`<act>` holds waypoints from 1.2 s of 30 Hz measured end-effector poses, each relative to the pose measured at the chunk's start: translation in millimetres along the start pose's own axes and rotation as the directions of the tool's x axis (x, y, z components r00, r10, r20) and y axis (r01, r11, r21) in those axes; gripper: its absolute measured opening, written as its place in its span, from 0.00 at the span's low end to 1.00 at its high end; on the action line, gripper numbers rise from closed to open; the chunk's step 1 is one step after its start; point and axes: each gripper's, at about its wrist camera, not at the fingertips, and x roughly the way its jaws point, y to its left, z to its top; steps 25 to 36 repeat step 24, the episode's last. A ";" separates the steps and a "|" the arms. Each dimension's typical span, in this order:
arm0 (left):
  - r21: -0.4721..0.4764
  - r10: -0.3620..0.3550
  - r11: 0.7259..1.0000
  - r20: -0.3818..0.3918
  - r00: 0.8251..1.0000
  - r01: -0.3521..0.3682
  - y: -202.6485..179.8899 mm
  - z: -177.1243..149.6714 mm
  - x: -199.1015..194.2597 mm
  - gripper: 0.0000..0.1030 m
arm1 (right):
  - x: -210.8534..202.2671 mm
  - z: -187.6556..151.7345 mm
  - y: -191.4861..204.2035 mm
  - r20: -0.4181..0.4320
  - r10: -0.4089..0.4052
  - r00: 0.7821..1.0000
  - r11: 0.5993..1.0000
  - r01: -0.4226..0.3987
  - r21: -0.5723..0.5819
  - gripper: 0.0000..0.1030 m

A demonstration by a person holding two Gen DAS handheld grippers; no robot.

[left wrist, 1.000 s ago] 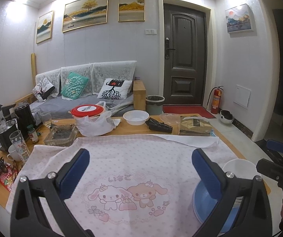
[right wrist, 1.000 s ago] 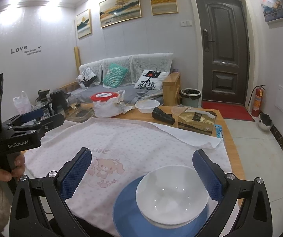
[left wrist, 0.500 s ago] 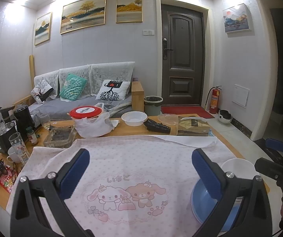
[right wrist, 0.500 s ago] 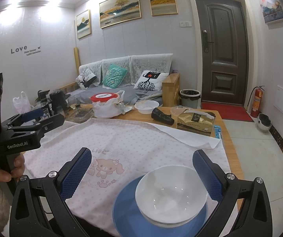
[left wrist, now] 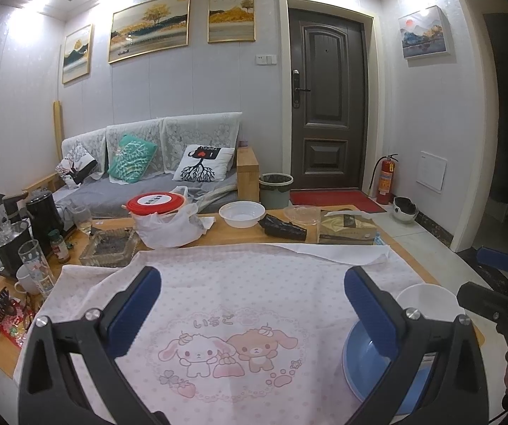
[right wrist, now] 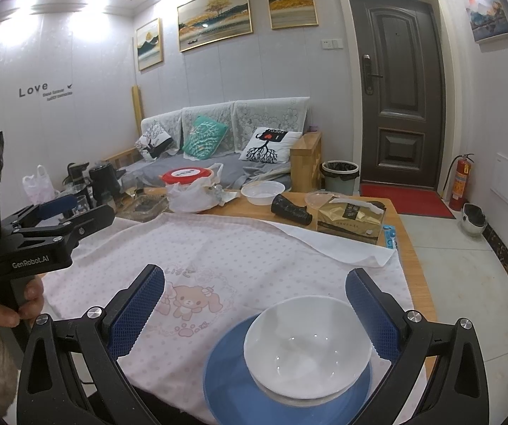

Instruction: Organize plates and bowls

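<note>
A white bowl [right wrist: 307,345] sits on a blue plate [right wrist: 234,386] at the near right corner of the pink cartoon tablecloth [right wrist: 240,248]. My right gripper [right wrist: 254,304] is open and empty, held just above and in front of the bowl. In the left wrist view the bowl [left wrist: 427,299] and plate [left wrist: 362,361] show at the lower right, partly behind a finger. My left gripper [left wrist: 252,299] is open and empty above the cloth's middle; it also shows in the right wrist view [right wrist: 73,212] at the left.
At the table's far side stand a white plastic bowl [left wrist: 241,214], a red-lidded tub in a bag [left wrist: 158,205], a glass ashtray [left wrist: 108,246], a tissue box [left wrist: 346,228] and a black case [left wrist: 282,228]. Kettles, glasses and cups [left wrist: 34,265] crowd the left edge.
Both views have shifted only very slightly. The bowl, the plate and both grippers' openings are unchanged.
</note>
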 end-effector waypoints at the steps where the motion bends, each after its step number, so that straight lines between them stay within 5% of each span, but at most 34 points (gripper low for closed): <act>1: 0.001 -0.001 1.000 0.000 1.000 0.001 -0.1 0.3 -0.4 1.00 | 0.2 0.2 -0.1 -0.001 0.000 1.000 1.000 0.000 0.001 0.99; 36: 0.018 -0.007 1.000 0.007 1.000 0.007 -2.0 4.2 -7.2 1.00 | -0.2 -0.7 -0.4 0.003 0.000 1.000 1.000 0.000 0.001 0.99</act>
